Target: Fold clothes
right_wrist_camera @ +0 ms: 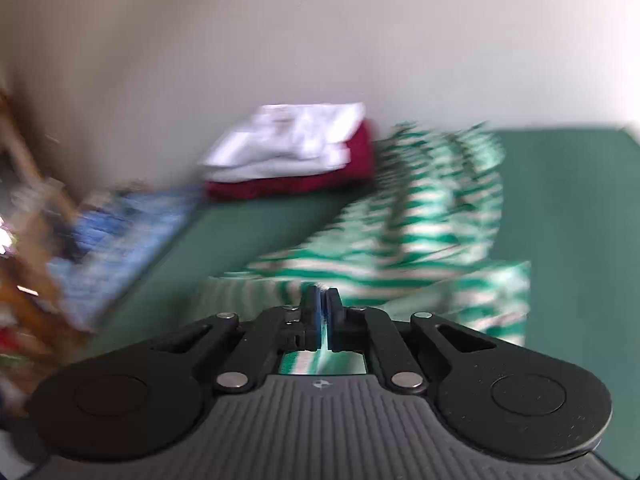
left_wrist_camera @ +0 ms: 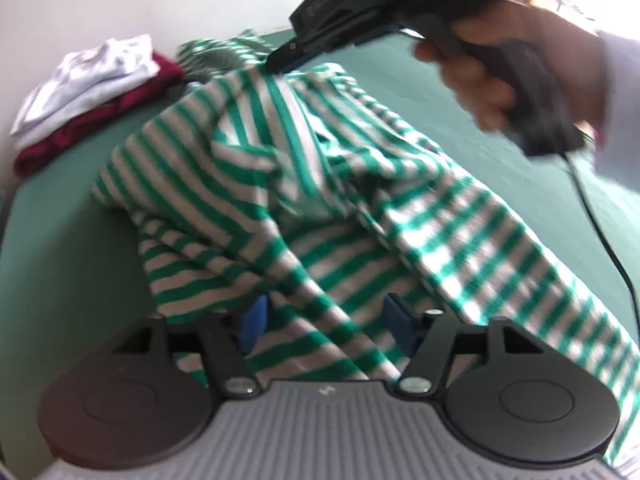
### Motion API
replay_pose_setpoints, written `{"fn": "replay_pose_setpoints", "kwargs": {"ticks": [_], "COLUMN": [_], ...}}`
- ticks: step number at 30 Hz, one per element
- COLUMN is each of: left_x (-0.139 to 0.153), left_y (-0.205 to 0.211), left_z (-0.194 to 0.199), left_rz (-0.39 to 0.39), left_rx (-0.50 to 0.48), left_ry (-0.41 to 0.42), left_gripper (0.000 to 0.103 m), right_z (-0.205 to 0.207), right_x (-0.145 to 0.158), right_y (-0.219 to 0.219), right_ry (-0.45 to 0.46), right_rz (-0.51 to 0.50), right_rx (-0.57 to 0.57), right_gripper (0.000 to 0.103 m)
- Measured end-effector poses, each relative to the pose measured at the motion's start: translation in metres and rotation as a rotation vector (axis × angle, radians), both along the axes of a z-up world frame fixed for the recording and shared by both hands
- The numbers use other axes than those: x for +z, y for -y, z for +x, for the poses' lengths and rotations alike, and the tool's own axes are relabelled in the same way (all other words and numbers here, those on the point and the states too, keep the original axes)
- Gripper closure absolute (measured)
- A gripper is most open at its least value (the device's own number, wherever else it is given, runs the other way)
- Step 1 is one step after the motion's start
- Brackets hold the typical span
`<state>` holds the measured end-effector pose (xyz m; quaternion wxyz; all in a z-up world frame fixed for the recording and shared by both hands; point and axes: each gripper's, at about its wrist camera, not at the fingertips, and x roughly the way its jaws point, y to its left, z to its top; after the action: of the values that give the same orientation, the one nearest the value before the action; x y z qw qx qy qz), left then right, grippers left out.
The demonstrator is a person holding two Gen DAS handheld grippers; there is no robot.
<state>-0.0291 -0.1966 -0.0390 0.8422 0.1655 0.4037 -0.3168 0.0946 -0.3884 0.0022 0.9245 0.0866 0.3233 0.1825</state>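
Observation:
A green-and-white striped shirt lies crumpled on the green bed surface. My left gripper sits low at the shirt's near edge. Its blue pads stand wide apart, the cloth drapes loosely between them, and they do not press on it. My right gripper, held by a person's hand, pinches the shirt's far upper edge and lifts it into a ridge. In the right wrist view, that gripper has its jaws together, and the blurred shirt stretches away ahead of it.
A folded stack with a white garment over a dark red one sits at the far left by the wall. A black cable trails from the right gripper. A blue cloth and wooden furniture lie beyond the bed's left edge.

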Motion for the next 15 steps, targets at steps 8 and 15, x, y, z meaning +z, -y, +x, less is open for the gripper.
{"fn": "replay_pose_setpoints", "kwargs": {"ticks": [8, 15], "left_x": [-0.001, -0.003], "left_y": [-0.010, -0.008], "left_z": [-0.001, -0.004], "left_rz": [-0.031, -0.040], "left_rx": [-0.099, -0.133], "left_ry": [-0.003, -0.002], "left_gripper": [0.022, 0.013], "right_z": [0.001, -0.008], "right_x": [-0.035, -0.029], "right_y": [0.039, -0.001], "right_ry": [-0.203, -0.266], "right_rz": [0.421, 0.226], "right_rx": [-0.094, 0.021], "right_gripper": [0.048, 0.100]}}
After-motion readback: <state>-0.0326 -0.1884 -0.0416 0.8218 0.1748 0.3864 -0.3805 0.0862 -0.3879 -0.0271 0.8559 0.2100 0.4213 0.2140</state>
